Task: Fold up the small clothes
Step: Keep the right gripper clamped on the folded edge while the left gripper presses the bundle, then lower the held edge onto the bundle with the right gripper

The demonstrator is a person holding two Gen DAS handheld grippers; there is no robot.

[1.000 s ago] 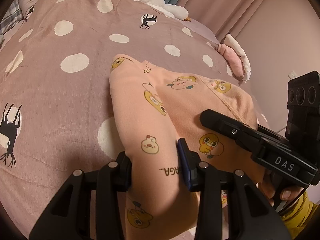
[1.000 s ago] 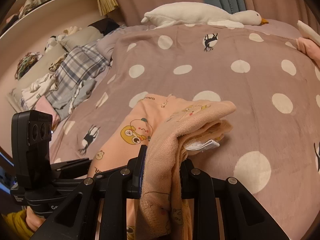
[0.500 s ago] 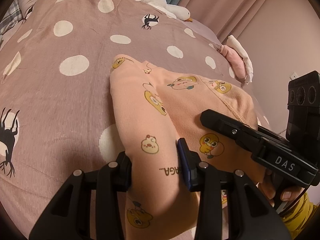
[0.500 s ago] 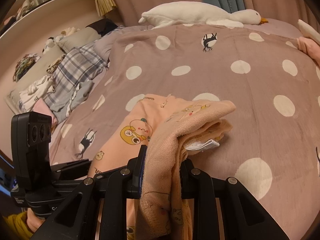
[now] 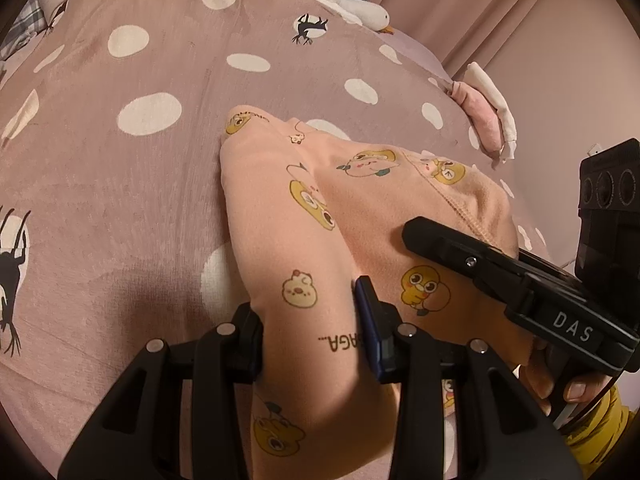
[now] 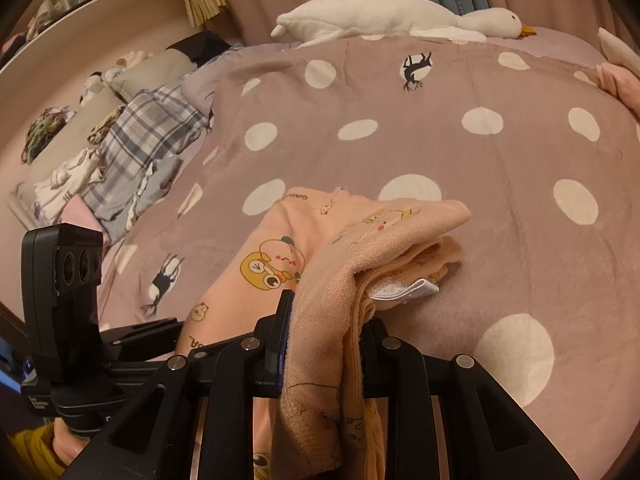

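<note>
A small peach garment (image 5: 360, 216) printed with yellow cartoon ducks lies partly folded on the pink polka-dot bedspread (image 5: 120, 160). My left gripper (image 5: 312, 332) is shut on a bunched leg or sleeve of it near the "GAGA" print. My right gripper (image 6: 324, 344) is shut on the garment's (image 6: 360, 248) ribbed waistband edge, with layers and a white label (image 6: 404, 291) spilling over to the right. The right gripper (image 5: 500, 272) also shows in the left wrist view, resting over the cloth. The left gripper body (image 6: 76, 280) shows in the right wrist view.
A white goose plush (image 6: 400, 16) lies at the bed's far edge. A pink and white folded item (image 5: 488, 120) sits at the right side. A pile of plaid and other clothes (image 6: 120, 152) lies left by the shelf. Pink curtains hang behind.
Both grippers keep their hold on the garment; both views have shifted slightly forward over the bed, the cloth's shape unchanged.
</note>
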